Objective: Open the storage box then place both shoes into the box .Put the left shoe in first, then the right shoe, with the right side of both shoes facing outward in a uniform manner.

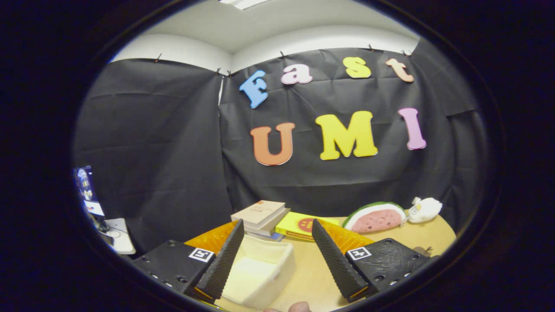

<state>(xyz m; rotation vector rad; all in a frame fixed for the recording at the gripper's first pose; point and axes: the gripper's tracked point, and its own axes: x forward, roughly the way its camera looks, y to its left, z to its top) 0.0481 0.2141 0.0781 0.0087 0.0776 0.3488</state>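
Wide apart, gripper [277, 242] fingers above box [260, 273].

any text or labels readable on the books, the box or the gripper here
No text is readable.
Top book of the stack: cover print too blurred.
Yellow book: round red emblem, no legible words.
Open gripper: square black-and-white markers, no letters.
Cream storage box between the fingers: plain.

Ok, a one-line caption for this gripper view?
Open gripper over a wooden table, a cream open-topped storage box between its fingers, stacked books and a watermelon-slice cushion beyond.
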